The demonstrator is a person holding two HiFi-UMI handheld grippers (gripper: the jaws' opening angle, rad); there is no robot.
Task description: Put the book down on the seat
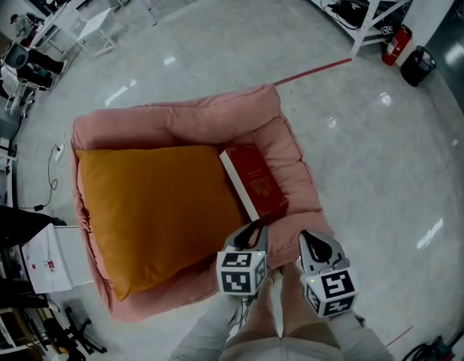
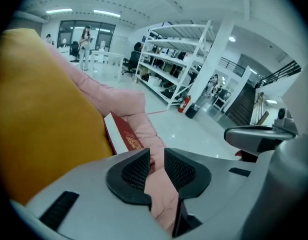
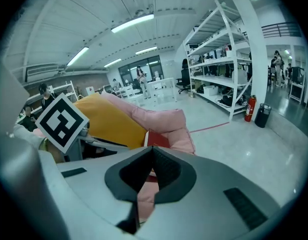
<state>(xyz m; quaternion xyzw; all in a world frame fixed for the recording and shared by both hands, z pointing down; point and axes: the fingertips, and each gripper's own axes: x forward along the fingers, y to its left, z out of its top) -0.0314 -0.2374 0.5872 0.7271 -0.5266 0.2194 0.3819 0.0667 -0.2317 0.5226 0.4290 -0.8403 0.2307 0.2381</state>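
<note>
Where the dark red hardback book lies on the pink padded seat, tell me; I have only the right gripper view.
Observer: In the head view the dark red hardback book lies cover up along the right edge of the orange cushion, against the side bolster of the pink padded seat.
Operator: Report the left gripper's jaws.
Observer: In the left gripper view the left gripper has its jaws slightly apart with nothing between them, short of the book.
Operator: Place my right gripper from above.
Observer: In the head view the right gripper sits by the seat's near right corner, past the book's near end.
</note>
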